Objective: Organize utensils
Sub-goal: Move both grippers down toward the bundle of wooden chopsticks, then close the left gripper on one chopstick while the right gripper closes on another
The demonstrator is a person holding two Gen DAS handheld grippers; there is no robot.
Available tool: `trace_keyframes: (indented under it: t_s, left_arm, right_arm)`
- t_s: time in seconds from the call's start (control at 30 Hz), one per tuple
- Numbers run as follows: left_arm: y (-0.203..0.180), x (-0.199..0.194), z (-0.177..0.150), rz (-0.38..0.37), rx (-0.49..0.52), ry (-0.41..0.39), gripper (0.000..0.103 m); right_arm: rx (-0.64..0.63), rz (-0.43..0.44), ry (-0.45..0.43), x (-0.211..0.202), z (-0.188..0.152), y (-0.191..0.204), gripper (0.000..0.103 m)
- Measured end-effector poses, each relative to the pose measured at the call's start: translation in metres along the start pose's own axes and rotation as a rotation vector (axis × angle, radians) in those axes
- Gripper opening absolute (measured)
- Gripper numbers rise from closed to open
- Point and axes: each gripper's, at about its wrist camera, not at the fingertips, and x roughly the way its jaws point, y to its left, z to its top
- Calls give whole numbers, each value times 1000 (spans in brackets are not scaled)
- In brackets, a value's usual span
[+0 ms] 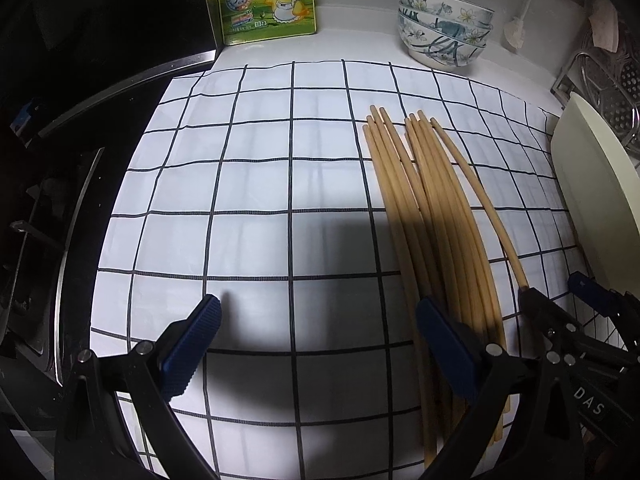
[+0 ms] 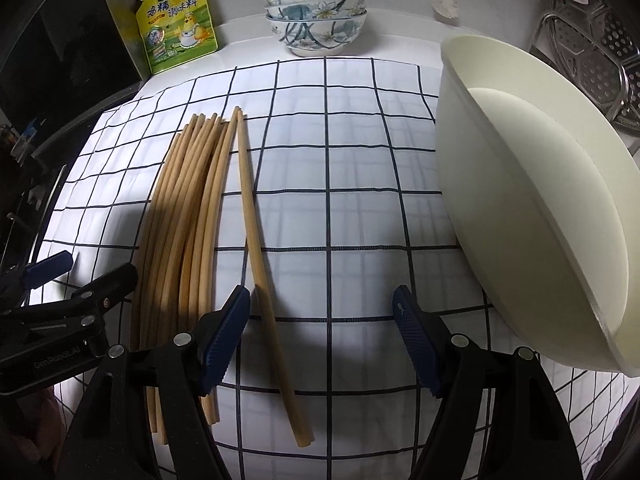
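Both jaws wide apart, empty, chopsticks (image 2: 192, 240) on checked cloth (image 1: 256, 184) between the two grippers.

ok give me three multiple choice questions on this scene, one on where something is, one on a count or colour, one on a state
1. Where does the stray chopstick lie?
A. to the right of the bundle, nearer the tub
B. inside the tub
C. across the bowls

2. How many bowls are stacked at the back?
A. one
B. three
C. five

3. How does the right gripper stand?
A. shut on a chopstick
B. shut on the cloth
C. open, holding nothing

Answers:
1 A: it lies on the cloth apart from the bundle, on the tub's side.
2 B: three flowered rims show, nested one in another.
3 C: its blue pads stand wide apart with bare cloth between; the stray chopstick passes just inside the left pad.
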Motion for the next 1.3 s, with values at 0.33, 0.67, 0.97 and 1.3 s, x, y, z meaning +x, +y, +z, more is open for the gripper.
trace_keyframes:
  t_s: [0.33,0.67,0.97,1.3]
  left_arm:
    - [15,1,-10,48,-40,22,97]
    - [0,-6,-3,-9,-20,-13,97]
    - [0,1,-13,30,2,13,97]
    - [7,5,-5,41,-23,-29,90]
  right_arm:
    - [-21,4,-9,3,3,4,71]
    - [-22,6,-9,2,1,4,71]
    - [-16,8,-10,1,-1,1,71]
    - [-85,-10,-35,5,4,14,69]
